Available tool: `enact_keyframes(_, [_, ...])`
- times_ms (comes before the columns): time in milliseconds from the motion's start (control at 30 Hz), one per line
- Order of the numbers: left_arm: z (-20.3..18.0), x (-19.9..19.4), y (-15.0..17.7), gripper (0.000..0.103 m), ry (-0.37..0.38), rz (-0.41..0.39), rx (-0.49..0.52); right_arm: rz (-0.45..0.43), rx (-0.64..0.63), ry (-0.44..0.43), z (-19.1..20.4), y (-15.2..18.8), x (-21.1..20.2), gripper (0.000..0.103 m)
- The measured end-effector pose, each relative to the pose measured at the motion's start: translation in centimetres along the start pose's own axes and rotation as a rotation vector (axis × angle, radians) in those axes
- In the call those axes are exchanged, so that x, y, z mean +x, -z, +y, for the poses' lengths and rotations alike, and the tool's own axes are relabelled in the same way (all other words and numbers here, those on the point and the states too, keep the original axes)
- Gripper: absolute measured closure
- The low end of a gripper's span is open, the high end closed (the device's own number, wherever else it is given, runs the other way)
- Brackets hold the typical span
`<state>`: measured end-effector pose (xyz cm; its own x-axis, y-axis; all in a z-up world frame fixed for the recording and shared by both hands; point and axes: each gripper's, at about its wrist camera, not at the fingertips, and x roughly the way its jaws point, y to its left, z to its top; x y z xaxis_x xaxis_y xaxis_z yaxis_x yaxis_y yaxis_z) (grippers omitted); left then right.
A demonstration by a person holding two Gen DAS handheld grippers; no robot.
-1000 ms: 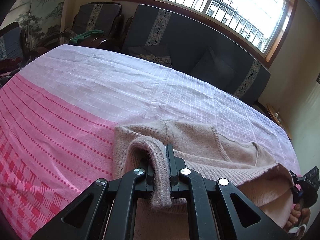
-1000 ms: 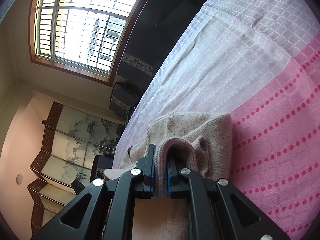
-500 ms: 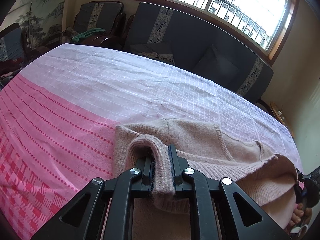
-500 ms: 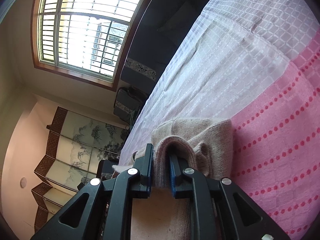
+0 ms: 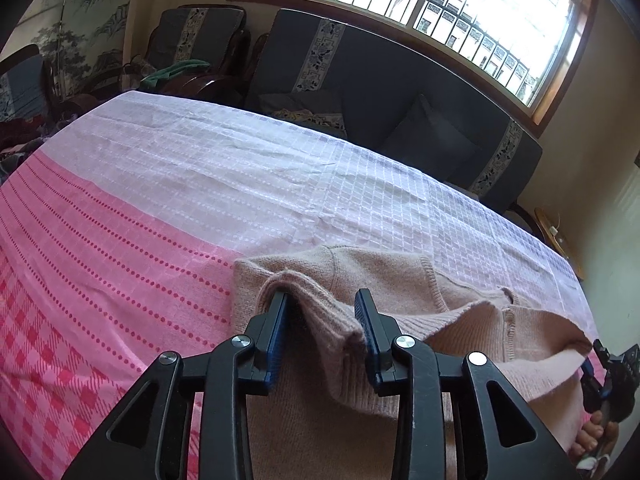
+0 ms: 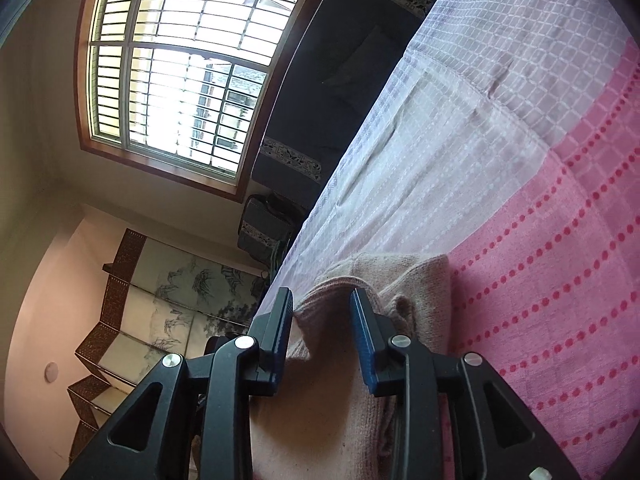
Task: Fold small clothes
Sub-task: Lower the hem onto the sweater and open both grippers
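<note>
Your left gripper (image 5: 322, 312) was opening, its pads off the beige sweater's (image 5: 384, 276) folded edge still between them. The sweater lay on the pink cloth (image 5: 120, 240). Your right gripper (image 6: 322, 310) was releasing likewise.

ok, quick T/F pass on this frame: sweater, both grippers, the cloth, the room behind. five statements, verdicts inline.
1. The sweater is beige knit. True.
2. The left gripper is clamped tight on the knit. False: its jaws are opening, and a fold of the sweater lies loose between them.
3. The right gripper has nothing between its fingers. False: a fold of the sweater sits between them while the jaws open.
4. The tablecloth is pink with red dots on the near side and pale with a white grid on the far side. True.
5. A bookshelf stands beyond the table. False: it is a dark sofa under a barred window.
</note>
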<state>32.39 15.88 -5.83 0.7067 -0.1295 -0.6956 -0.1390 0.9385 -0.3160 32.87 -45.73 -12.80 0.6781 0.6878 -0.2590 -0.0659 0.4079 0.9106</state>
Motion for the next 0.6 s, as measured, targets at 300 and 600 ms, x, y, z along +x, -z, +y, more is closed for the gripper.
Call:
enact_keyframes(300, [1.3,-4.0,0.0,0.026,-0.056,-0.114,-0.033,-0.01,0.0,-0.017,-0.4,1.9,-2.2,0.073])
enact_keyframes(600, [4.2,-5.6,5.8,0.026,0.014,-0.038,-0.074,0.062,-0.181,0.136,1.7,4.9,-4.0,0.073])
